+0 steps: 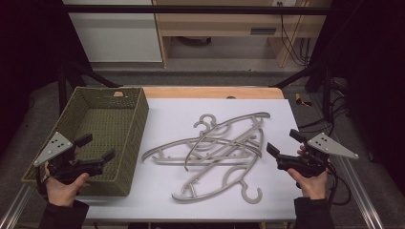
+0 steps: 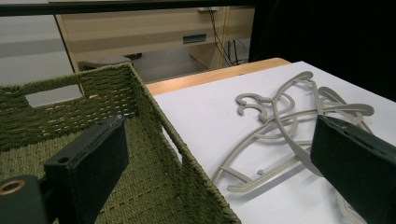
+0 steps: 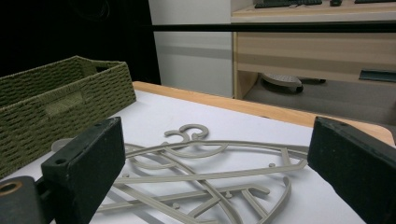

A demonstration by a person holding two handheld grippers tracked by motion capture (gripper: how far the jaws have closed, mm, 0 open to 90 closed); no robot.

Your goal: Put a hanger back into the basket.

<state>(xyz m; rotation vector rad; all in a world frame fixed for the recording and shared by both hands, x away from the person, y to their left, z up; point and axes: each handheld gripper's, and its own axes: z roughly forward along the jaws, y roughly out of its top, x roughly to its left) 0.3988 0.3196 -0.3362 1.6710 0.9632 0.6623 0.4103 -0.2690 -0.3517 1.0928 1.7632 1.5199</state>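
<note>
Grey hangers heaped on the desk, both grippers waiting off to the sides.

The hangers [image 1: 217, 155] lie tangled flat on the white desk [image 1: 172, 117], just right of the green woven basket [image 1: 102, 126]. The left gripper [image 1: 98, 148] hovers over the basket's near corner, fingers spread, gripping nothing. The right gripper [image 1: 282, 143] hangs right of the pile, well away from the basket, fingers likewise spread and empty.

No text, label, brand, number or sign can be read in any of the views.
</note>
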